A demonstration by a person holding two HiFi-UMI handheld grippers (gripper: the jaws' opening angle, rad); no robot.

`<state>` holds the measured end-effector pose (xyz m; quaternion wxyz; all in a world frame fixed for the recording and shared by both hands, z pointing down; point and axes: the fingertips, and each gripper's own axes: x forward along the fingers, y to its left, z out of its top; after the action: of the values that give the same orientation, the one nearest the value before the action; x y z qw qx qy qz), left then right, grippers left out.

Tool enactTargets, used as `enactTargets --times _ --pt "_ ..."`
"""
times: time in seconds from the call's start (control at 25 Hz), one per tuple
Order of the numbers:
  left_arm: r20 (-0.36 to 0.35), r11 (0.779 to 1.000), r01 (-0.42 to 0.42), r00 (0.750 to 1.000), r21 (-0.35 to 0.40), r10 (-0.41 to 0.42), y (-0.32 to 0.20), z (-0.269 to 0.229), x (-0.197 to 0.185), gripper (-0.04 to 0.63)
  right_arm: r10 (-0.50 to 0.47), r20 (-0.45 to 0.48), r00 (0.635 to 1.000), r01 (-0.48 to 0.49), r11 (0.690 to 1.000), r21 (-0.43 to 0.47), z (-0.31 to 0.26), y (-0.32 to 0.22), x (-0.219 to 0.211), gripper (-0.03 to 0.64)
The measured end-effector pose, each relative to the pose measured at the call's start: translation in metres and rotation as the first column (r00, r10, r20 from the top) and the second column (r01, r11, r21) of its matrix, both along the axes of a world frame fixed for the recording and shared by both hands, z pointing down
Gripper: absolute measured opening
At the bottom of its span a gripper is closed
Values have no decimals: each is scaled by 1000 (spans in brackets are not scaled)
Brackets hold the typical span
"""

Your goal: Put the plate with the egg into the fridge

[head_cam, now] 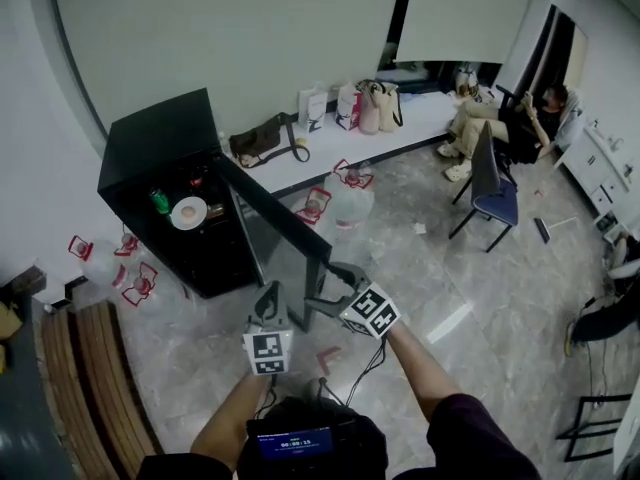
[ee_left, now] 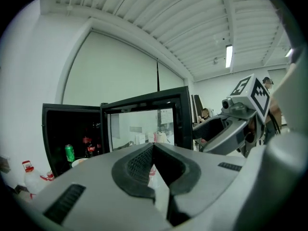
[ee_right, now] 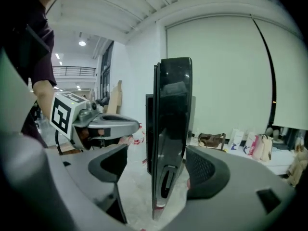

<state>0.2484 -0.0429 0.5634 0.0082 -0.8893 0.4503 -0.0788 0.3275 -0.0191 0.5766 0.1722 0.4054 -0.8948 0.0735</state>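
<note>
Since the white round plate with the egg (head_cam: pixel 188 213) already sits on a shelf inside the black mini fridge (head_cam: pixel 160 148), I'd guess the only job left is getting the door closed. The plate is near the shelf's front edge, just beside a green can (head_cam: pixel 160 201) that stands closer to the back corner.

The right gripper (ee_right: pixel 159 165) has its jaws wide apart and straddles the free edge of the black glass-fronted door (ee_right: pixel 171 124). The door edge stands between the pads, maybe brushing the right one, but it's not clamped. The left gripper (ee_left: pixel 154 150) is pinched fully closed with nothing in it, hanging just beside the other one in front of the open fridge.

If the plate ever needs a nudge, it looks stiff, glazed and slippery, probably breakable, and the egg could roll or slide off. So my call is to take it by the rim and keep it level, nothing jerky. The door should swing easily, so a push on that free edge ought to do it, gently so the shelf doesn't rattle.
</note>
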Motion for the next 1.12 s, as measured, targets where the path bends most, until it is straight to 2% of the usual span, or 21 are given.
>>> enactTargets --times 0.12,0.16,0.28,0.32,0.48,0.76,1.12 --pt "4 998 61 998 8 -61 9 -3 -20 11 -57 43 997 56 998 22 -5 13 -13 385" --pt "6 996 85 996 12 -85 11 -4 -29 11 -53 61 997 50 998 42 -8 14 -12 330" --pt "17 987 159 987 21 -159 15 -6 -55 9 -11 85 996 2 995 98 -11 13 -2 34" --pt "23 983 180 983 24 -180 17 -7 -63 11 -9 81 997 1 995 100 -9 11 -1 8" --pt "44 967 253 966 39 -255 26 -13 -92 10 -92 55 994 86 992 97 -7 4 -31 8" --pt "61 940 336 939 59 -339 43 -17 -139 11 -174 111 978 161 980 120 -14 2 -89 6" --pt "66 917 396 915 50 -398 38 -10 -213 11 -280 94 955 266 954 139 -15 -12 -199 6"
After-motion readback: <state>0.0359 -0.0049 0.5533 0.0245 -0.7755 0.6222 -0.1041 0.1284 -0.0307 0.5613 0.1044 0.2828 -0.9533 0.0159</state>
